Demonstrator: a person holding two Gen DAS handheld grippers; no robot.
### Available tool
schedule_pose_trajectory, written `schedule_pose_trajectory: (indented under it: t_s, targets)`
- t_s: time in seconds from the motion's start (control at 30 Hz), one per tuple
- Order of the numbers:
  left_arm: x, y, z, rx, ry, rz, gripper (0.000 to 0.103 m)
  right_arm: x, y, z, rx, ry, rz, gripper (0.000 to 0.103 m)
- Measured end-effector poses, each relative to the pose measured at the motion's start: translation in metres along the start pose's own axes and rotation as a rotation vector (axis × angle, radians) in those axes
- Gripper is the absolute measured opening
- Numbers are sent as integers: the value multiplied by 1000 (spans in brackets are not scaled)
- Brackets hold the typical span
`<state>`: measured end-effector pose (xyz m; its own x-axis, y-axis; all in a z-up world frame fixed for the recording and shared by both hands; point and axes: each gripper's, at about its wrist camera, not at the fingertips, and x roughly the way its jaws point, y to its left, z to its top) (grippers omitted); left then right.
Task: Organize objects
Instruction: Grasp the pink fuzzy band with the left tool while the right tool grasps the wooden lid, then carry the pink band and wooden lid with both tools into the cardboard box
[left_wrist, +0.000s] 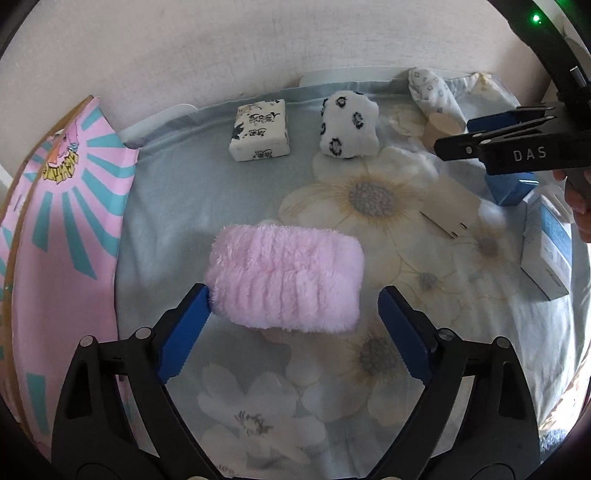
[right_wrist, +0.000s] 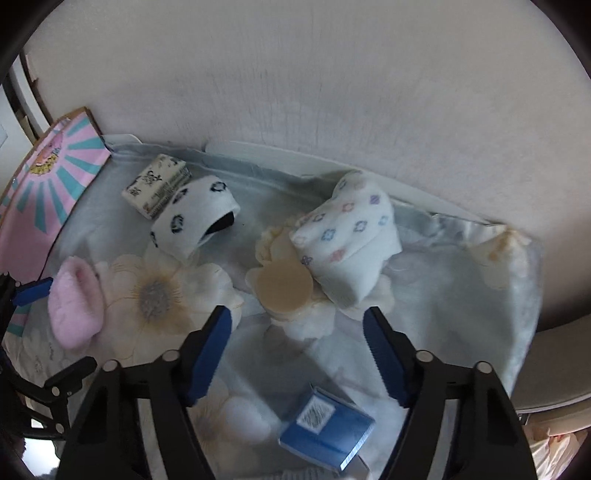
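The letters "DAS" (left_wrist: 530, 154) are seen in white on the black side of the right hand-held gripper (right_wrist: 297, 338). Black brush-style writing is printed on a small white pack (left_wrist: 260, 130) near the far edge of the bed (left_wrist: 177, 206), but it cannot be read. A small printed label is seen on a blue box (right_wrist: 325, 430), too blurred to read. Yellow cartoon letters are seen on a pink and teal bag (left_wrist: 70, 206) at the bed's left edge; they cannot be read either.

A fluffy pink band (left_wrist: 284, 277), soft and ribbed, is lying on the flowered sheet near the middle of the bed. It is framed by the left hand-held gripper (left_wrist: 293, 314), whose blue pads are spread wide. The left pad looks to be at the fluff, and the right pad is apart from it, so nothing is gripped.

The right hand-held gripper is partly open and empty, above the sheet near the right side. Just past it lie a round tan disc (right_wrist: 284, 290) and a white sock with coloured flowers (right_wrist: 351, 236). A white sock with black rings (right_wrist: 194, 221) lies beside the white pack.
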<state>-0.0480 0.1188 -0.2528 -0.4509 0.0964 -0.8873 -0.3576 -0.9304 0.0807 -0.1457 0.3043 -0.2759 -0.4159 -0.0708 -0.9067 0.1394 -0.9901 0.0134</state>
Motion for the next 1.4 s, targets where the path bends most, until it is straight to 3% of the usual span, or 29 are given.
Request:
schedule_pose_trajectory:
  t_s: [0.27,0.4,0.67,0.9,1.0,1.27,1.4]
  targets:
    - [4,11,5,-27,-3,23,71,8,5,4,-5,5,-7,52]
    - [3,16,5,-30,-9,30,60,2,3,0,21,-1,-8,34]
    - [0,21,6,-26,-27,12,58,4,1,1,32,-11,1,31]
    - [-9,29,13,-47,-56,-16,35,-1,-2,9,22,-38,4,30]
    - [-10,35,18,-71,-52,-32,31,-7,-2,12,1,-54,1,30]
    - [-14,42,23,-101,-74,-56,30,-25,-13,25,-7,-85,15,30]
    - [-34,47,36,-115,-115,-70,30,-43,-24,36,-13,-102,16,30]
